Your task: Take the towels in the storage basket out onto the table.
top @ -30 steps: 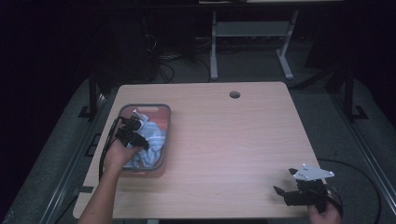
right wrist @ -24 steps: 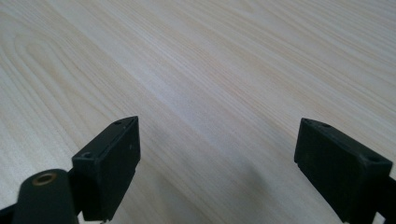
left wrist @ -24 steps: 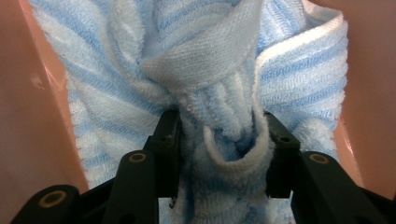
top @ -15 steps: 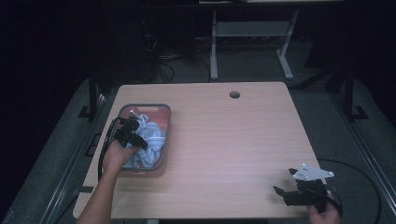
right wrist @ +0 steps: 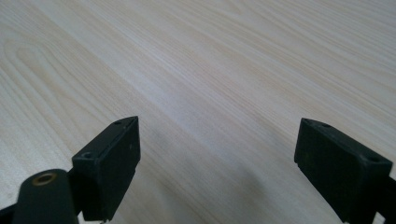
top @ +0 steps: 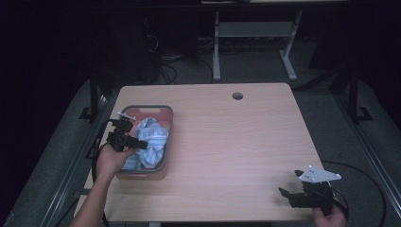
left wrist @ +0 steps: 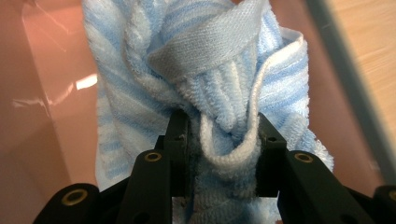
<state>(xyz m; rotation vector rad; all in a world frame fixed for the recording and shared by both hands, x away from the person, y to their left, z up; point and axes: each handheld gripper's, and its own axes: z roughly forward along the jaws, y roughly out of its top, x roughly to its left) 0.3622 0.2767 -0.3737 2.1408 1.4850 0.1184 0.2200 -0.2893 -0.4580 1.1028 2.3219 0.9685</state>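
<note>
Left tool (left wrist: 223, 140) has just been closing and now pinches a fold of the blue striped towel (left wrist: 205, 79), which sits bunched in the bin (top: 166, 124) at left centre of the high view. Best lift straight up, slowly, so the trailing cloth clears the bin's rim without dragging it. Right tool (right wrist: 217, 154) hangs released over bare worktop (top: 236, 142) at lower right, well apart; nothing blocks the way.
</note>
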